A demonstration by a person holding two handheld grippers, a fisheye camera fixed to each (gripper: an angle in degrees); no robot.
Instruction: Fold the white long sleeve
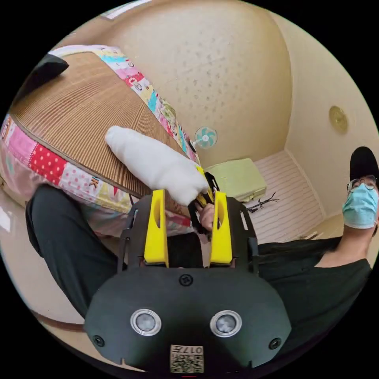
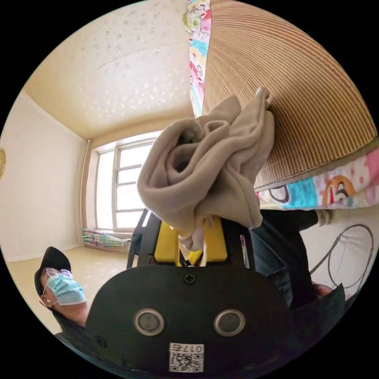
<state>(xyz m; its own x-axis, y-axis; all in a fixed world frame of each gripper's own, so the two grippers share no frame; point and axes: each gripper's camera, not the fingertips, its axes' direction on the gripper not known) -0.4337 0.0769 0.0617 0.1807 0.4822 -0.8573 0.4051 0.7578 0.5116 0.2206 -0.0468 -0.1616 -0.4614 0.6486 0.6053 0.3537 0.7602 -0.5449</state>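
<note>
Gripping the bunched white shirt

Clamping a wad of the white shirt (image 2: 205, 166), the right tool (image 2: 189, 237) holds it above the woven mat (image 2: 300, 98). Left tool (image 1: 188, 197) hangs released, jaws apart, shirt just beyond its tips.

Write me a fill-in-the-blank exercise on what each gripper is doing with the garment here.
1. The right gripper is shut on the bunched ____ long sleeve.
2. The left gripper has its yellow jaws ____, with nothing between them.
3. The garment hangs above a bamboo mat edged by a ____ quilt.

Missing words: white; open; patchwork
</note>
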